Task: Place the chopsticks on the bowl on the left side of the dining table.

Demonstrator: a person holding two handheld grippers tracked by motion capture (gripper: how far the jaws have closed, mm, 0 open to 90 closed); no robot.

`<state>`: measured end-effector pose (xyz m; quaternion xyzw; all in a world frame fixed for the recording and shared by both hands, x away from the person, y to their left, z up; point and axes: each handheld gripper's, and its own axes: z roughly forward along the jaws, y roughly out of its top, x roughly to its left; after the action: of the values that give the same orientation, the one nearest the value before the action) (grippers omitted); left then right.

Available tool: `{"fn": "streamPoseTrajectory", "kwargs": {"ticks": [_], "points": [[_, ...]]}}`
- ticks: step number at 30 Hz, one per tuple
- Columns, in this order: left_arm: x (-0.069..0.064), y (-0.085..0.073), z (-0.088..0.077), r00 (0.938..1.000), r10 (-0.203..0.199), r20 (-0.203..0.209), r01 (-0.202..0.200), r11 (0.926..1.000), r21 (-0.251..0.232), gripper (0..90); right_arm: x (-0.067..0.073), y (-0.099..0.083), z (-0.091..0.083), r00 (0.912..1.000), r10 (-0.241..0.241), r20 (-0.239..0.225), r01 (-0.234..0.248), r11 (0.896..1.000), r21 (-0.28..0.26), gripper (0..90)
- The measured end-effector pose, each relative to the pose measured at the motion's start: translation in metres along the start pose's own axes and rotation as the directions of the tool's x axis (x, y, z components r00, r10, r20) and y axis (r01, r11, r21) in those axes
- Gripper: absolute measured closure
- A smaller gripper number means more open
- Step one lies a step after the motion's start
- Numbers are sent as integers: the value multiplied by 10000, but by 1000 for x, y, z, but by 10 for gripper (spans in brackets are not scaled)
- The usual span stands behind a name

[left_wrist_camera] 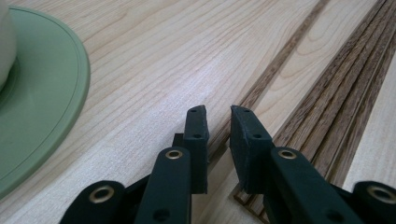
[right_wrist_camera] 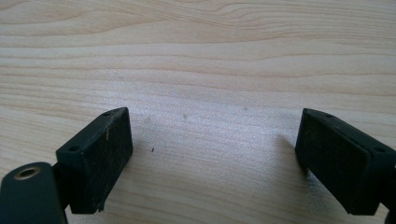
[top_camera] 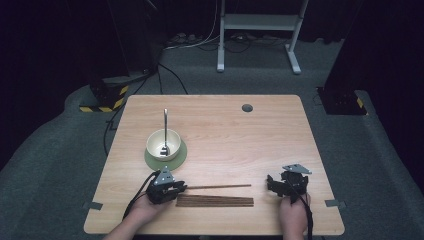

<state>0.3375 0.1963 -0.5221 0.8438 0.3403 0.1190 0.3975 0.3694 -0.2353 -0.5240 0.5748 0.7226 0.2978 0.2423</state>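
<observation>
A single brown chopstick (top_camera: 220, 187) (left_wrist_camera: 289, 51) lies on the wooden table (top_camera: 225, 135), just behind a flat row of several chopsticks (top_camera: 215, 201) (left_wrist_camera: 345, 79). My left gripper (top_camera: 181, 189) (left_wrist_camera: 218, 114) sits low at the single chopstick's left end. Its jaws stand a narrow gap apart with that end running in between them, and table still shows in the gap. My right gripper (top_camera: 272, 184) (right_wrist_camera: 212, 135) rests at the table's front right, open wide over bare wood with nothing between its pads (right_wrist_camera: 100, 154).
A cream bowl (top_camera: 163, 144) (left_wrist_camera: 5, 42) holding a metal spoon (top_camera: 165, 125) stands on a green saucer (top_camera: 182, 155) (left_wrist_camera: 42, 93) behind my left gripper. A dark round hole (top_camera: 247, 107) marks the table's far edge. Beyond the table stand a white frame and black stands.
</observation>
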Motion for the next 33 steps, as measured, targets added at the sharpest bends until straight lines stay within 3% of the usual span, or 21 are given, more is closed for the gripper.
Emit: {"fn": "streamPoseTrajectory", "kwargs": {"ticks": [10,14,21,28,33], "points": [[0,-2,-4,9999,-94,-138,94,9999,37,810,0,0,0,10000,-4,-3,4,10000,-2,110],[-1,-3,-6,9998,65,-183,-64,10000,29,816,0,0,0,10000,-3,-5,3,10000,-1,110],[0,0,2,9992,0,-407,1,10000,35,678,0,0,0,10000,-20,-7,20,10000,2,110],[-2,0,4,9980,557,-305,-558,9984,-24,777,0,0,0,10000,-16,11,16,10000,-44,110],[-3,0,3,9984,481,-286,-481,9988,-5,830,1,-1,2,10000,-5,87,7,9997,-231,110]]}}
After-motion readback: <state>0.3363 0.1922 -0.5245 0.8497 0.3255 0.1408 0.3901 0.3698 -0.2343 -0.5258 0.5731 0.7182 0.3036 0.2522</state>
